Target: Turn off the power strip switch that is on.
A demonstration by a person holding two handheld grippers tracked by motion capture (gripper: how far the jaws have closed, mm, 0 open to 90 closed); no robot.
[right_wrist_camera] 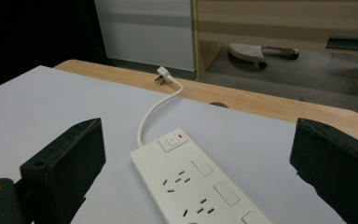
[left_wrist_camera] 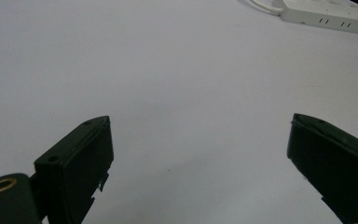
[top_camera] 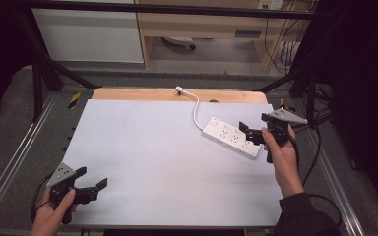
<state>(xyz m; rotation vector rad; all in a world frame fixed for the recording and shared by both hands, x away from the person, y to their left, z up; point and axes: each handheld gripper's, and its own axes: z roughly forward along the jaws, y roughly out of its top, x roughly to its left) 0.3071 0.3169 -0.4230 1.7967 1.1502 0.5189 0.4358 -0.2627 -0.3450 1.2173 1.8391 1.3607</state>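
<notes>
A white power strip (top_camera: pixel 231 137) lies flat at the right of the white mat, sockets up. Its white cord (top_camera: pixel 196 109) curves back to a plug (top_camera: pixel 179 90) resting on the wooden table edge. My right gripper (top_camera: pixel 250 132) hovers over the strip's near end, jaws open with nothing between them. In the right gripper view the power strip (right_wrist_camera: pixel 196 183) with its switch (right_wrist_camera: pixel 171 140) runs between the right gripper's (right_wrist_camera: pixel 199 125) spread jaws, and the plug (right_wrist_camera: pixel 163 77) lies beyond. My left gripper (top_camera: pixel 92 177) rests open at the mat's near left corner; the left gripper (left_wrist_camera: pixel 200 121) frames bare mat, with the strip (left_wrist_camera: pixel 326 14) far off.
The white mat (top_camera: pixel 167 162) covers most of a wooden table (top_camera: pixel 128 94). Aluminium rails (top_camera: pixel 10 162) and black frame posts (top_camera: pixel 39 73) border the table. A wooden cabinet (top_camera: pixel 202 24) and a chair base (top_camera: pixel 177 43) stand behind on the floor.
</notes>
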